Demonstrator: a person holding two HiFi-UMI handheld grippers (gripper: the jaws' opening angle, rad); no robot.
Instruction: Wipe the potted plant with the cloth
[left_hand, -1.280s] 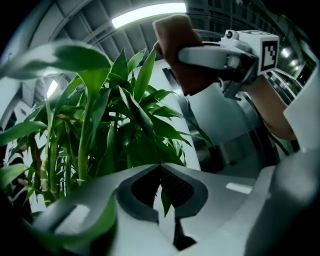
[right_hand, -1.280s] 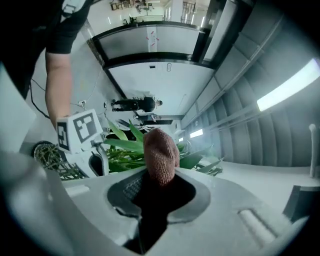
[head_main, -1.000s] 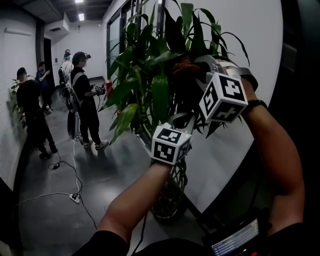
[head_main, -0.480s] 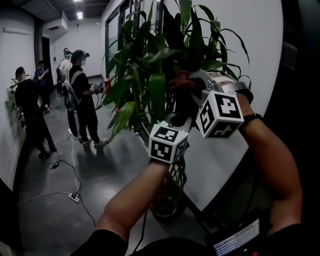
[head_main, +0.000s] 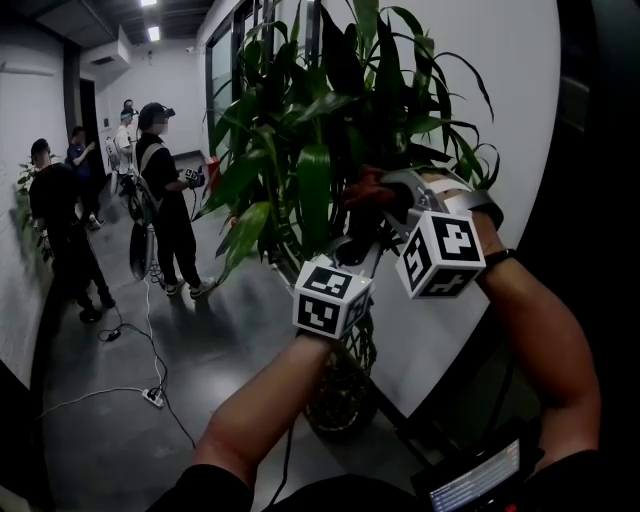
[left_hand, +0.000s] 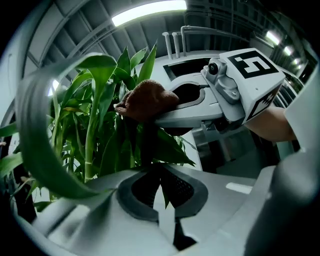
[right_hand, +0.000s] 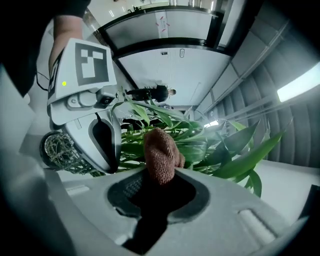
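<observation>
The left gripper (head_main: 352, 248) is closed on a narrow green leaf (left_hand: 164, 194) of the tall green potted plant (head_main: 300, 150), probably to steady it, while the right gripper (right_hand: 159, 187) clamps the bunched brown terry cloth (right_hand: 161, 152) among the upper foliage for wiping.

light: dim, ceiling strip light (left_hand: 150, 11) glaring | edges: fisheye warp, dark vignette | focus: foreground soft
</observation>
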